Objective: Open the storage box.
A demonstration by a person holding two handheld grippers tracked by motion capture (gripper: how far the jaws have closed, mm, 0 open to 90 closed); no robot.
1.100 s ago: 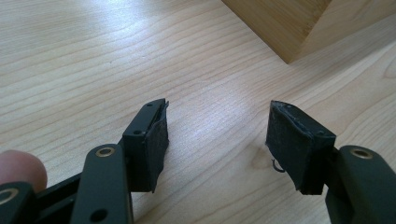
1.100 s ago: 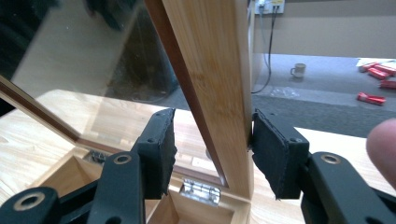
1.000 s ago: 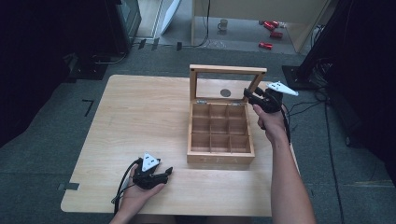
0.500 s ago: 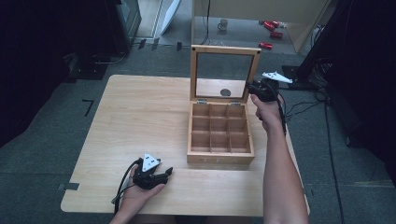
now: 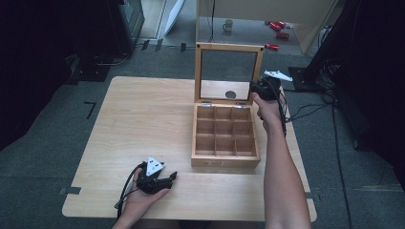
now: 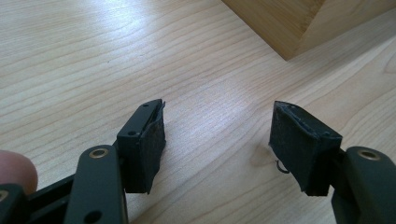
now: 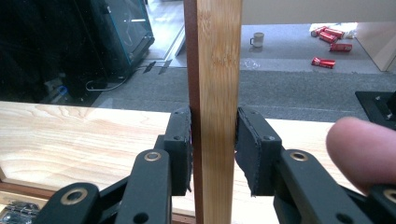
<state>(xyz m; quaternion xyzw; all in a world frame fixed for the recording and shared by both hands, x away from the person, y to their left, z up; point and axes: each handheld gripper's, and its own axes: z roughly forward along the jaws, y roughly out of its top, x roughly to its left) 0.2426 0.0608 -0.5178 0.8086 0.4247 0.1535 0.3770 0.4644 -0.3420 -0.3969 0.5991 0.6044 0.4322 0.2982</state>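
A wooden box (image 5: 225, 161) with several empty compartments stands right of the table's middle. Its glass-paned lid (image 5: 229, 46) stands upright on the rear hinges. My right gripper (image 5: 260, 88) is shut on the lid's right frame bar (image 7: 215, 56), which runs upright between its two pads, (image 7: 214, 135) being that gripper in its own view. My left gripper (image 5: 165, 179) rests near the table's front edge, left of the box. Its jaws have just been opening and are open over bare wood (image 6: 217, 140), with nothing between them. A corner of the box (image 6: 289, 23) shows ahead of it.
The light wooden table (image 5: 143, 114) has bare room left of the box. Cables (image 5: 305, 112) trail off the right edge to the floor. A mug (image 5: 228, 25) and red cans (image 5: 278, 26) lie on the floor beyond, and a dark cabinet (image 5: 126, 19) stands at the back left.
The lid has swung up from a lower tilt to upright. My right hand has moved away from me and slightly up with it. My left hand has stayed in place.
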